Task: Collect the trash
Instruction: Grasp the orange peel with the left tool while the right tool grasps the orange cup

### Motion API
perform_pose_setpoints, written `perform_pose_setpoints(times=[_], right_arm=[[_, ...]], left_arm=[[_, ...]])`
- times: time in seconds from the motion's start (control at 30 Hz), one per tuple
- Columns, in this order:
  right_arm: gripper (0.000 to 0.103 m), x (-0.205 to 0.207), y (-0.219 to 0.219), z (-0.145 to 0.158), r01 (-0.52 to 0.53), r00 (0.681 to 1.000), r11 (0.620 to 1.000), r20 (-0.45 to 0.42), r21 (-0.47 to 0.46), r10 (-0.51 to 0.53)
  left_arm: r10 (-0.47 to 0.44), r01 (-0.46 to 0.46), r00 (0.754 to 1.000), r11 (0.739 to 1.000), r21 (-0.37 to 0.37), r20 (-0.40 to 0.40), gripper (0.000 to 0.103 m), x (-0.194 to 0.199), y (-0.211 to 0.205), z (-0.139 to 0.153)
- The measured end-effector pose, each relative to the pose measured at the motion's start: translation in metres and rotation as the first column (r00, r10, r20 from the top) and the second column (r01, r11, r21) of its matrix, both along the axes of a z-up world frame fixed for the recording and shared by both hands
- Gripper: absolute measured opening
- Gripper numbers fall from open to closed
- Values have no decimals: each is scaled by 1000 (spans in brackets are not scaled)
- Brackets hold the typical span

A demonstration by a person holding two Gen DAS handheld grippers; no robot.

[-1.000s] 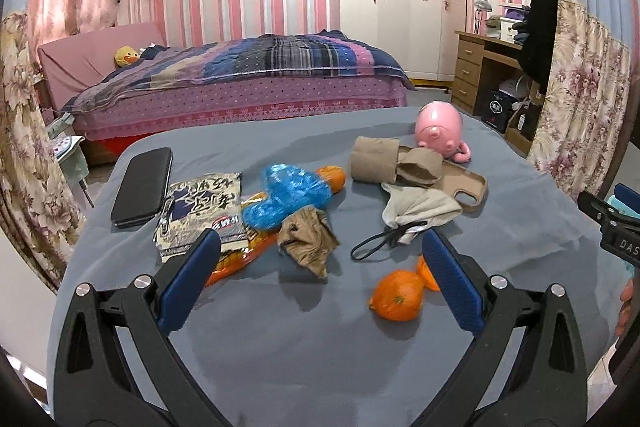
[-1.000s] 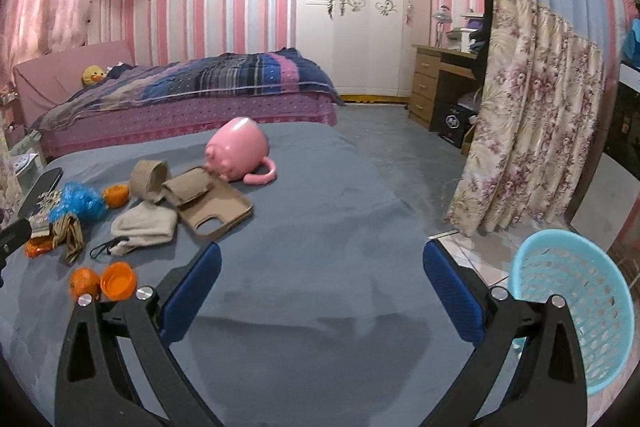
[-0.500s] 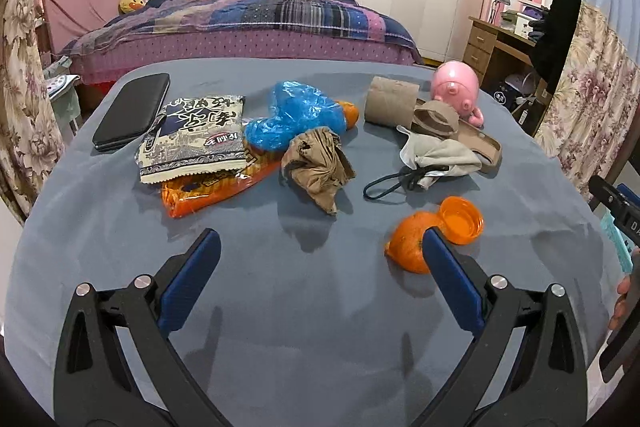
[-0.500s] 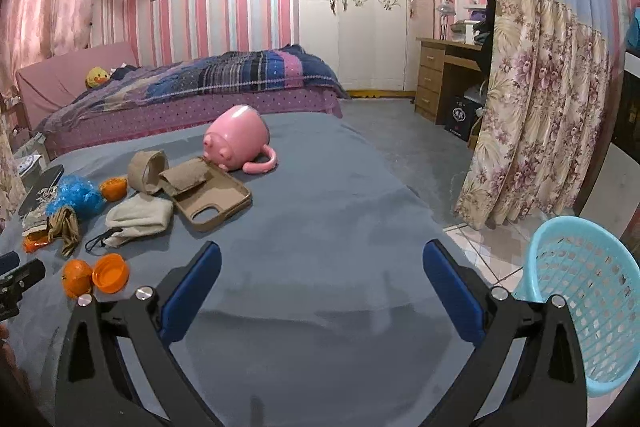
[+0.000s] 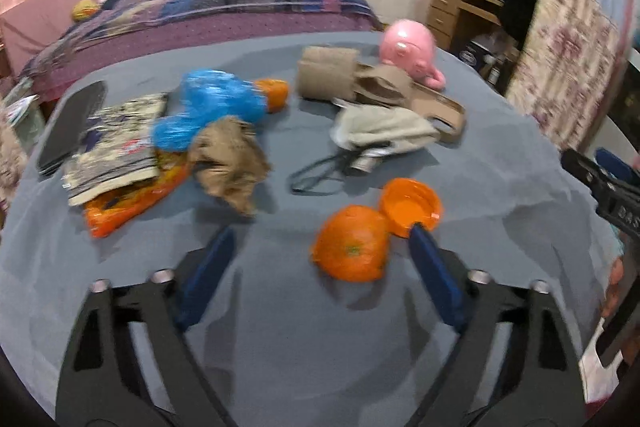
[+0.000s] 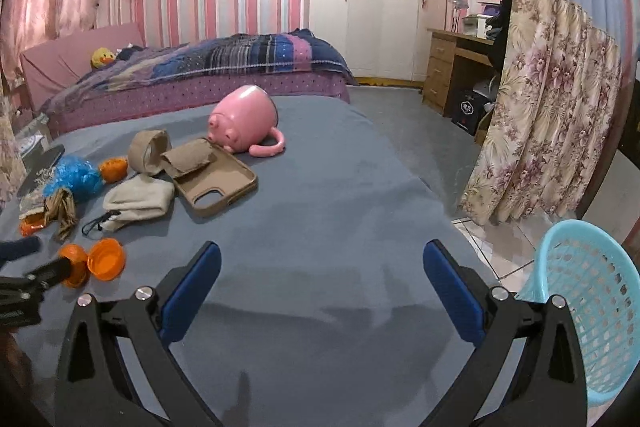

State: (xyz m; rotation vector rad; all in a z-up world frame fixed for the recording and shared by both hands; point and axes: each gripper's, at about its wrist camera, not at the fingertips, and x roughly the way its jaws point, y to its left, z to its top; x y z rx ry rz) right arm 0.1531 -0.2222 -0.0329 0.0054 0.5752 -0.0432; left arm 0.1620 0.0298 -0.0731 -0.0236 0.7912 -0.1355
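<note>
Orange peel [image 5: 352, 247] beside cord [image 5: 316, 171], crumpled paper [image 5: 228, 163].

Peels [image 5: 352, 247] before pouch [image 5: 384, 131]; basket [image 6: 592, 311] right.

Partly legible white letters "DAS" on black gripper [image 5: 616, 199] at right edge; print on snack packet [image 5: 116, 147] too blurred to read.

Toward the table's [image 6: 320, 227] far edge I see a pink pig mug [image 6: 244, 125] on its side, touching a brown phone case [image 6: 218, 187]. A black phone [image 5: 72, 129] lies at the left edge.
</note>
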Motion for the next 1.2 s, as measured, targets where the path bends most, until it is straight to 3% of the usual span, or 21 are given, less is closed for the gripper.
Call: perform_pose_setpoints(times=[0.03,0.1,0.2,0.3,0.53,0.7,0.83,0.9,0.97,1.13,1.2], right_arm=[[99,-1,0,1,-3,1000,1000,5,-4,3],[99,-2,2,0,-7,1000,1000,9,-6,7],[99,-3,9,0,-24,1000,1000,12,-14,24],[99,-4,19,-1,-41,999,999,13,-25,41],[99,-7,56,-2,-124,992,992,6,-12,124],[98,-6,100,-8,-241,970,970,-26,-35,240],[97,0,127,-16,-292,955,956,-68,-20,290],[92,4,134,-20,-304,949,952,-91,-19,301],[80,12,143,-25,-321,939,947,-139,-17,315],[70,19,154,-29,-360,917,933,-180,2,355],[60,20,163,-30,-383,907,924,-192,-11,374]], left_arm=[[-16,16,1000,1000,-9,-13,72,2,-3,-2],[-43,42,998,999,-28,-42,54,5,-5,-5],[-62,59,997,997,-44,-52,38,6,-7,-7],[-62,59,997,996,-67,-35,29,0,-2,-4],[48,-47,998,998,-29,38,29,-19,30,7],[168,-171,979,985,25,112,29,-28,65,18],[210,-215,970,976,26,120,29,-31,89,20],[232,-236,966,972,23,119,29,-33,101,19],[245,-248,963,969,15,115,29,-35,110,18],[271,-274,955,962,6,117,29,-39,126,19],[279,-281,953,960,4,115,29,-39,130,19]])
